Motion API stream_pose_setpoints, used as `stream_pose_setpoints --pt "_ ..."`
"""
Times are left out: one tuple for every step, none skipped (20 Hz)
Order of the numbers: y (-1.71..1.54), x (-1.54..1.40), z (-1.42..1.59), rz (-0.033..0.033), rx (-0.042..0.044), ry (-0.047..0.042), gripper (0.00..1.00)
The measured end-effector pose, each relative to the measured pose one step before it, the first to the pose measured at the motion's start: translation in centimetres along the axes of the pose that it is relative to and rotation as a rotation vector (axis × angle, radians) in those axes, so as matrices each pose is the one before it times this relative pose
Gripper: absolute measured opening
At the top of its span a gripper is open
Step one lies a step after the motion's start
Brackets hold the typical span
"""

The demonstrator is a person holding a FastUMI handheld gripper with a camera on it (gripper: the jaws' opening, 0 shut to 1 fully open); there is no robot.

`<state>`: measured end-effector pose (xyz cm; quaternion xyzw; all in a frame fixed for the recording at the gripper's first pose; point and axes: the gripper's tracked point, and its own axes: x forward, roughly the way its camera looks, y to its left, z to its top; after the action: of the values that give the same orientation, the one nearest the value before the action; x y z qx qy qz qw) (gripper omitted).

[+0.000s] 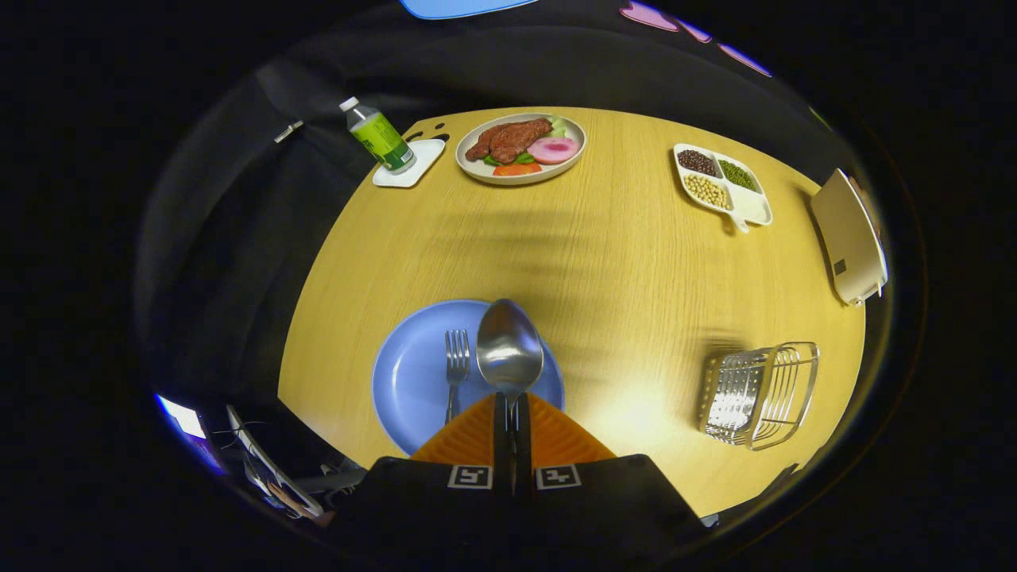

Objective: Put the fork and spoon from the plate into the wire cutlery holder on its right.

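Low in the frame, just above my tongs (508, 409), the spoon (509, 349) is pinched by its handle between the narrowed fingers, bowl pointing away over the blue plate (413, 373). Its fork (456, 367) lies on that plate, just left of the spoon. I judge the spoon's carry is the step in hand; next comes a swing to the wire holder (759, 393) at lower right (bare tabletop between, nothing to dodge). That holder sits near the table's (620, 254) edge.

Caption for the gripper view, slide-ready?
Gripper shut on spoon above blue plate; fork remains there, wire holder at right.
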<state>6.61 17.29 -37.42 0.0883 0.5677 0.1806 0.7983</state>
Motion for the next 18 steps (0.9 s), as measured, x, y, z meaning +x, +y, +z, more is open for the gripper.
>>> stream_pose_setpoints --pt "-0.595 -1.147 0.212 0.00635 0.00084 -0.0052 0.05" --pt "-0.603 -1.097 0.12 0.00537 0.00121 -0.00232 0.05" --pt "-0.705 -1.128 0.117 0.00461 -0.00083 -0.00165 0.05" --pt "-0.803 -1.087 -0.04 0.0032 -0.00171 0.00219 0.05" --pt "-0.987 -1.037 0.033 -0.00182 -0.00421 0.00296 0.05" --pt "-1.092 -1.046 -0.033 -0.00501 -0.00045 0.00349 0.05" --pt "-1.162 -0.949 -0.204 -0.006 0.00106 0.01131 0.05" --pt "-1.178 -0.849 -0.179 -0.00519 0.00454 0.01016 0.05" --pt "-1.217 -0.756 -0.196 -0.00445 0.00584 0.01442 0.05" --pt "-1.152 -0.748 -0.262 -0.00429 0.00514 0.01314 0.05" --pt "-1.261 -0.594 -0.158 -0.00685 0.00193 0.01447 0.05" --pt "-1.342 -0.511 -0.139 -0.00874 0.00026 0.01373 0.05" --pt "-1.285 -0.362 -0.26 -0.00832 -0.00242 0.02195 0.05" --pt "-1.204 -0.248 -0.221 -0.00798 -0.00064 0.02257 0.05" --pt "-1.168 -0.074 -0.325 -0.01046 -0.00267 0.03066 0.05" --pt "-1.114 0.038 -0.356 -0.00969 -0.00686 0.03429 0.05" --pt "-0.965 0.108 -0.538 -0.00586 -0.01189 0.04029 0.05" --pt "-0.733 0.336 -0.406 -0.0021 -0.01447 0.04344 0.05"
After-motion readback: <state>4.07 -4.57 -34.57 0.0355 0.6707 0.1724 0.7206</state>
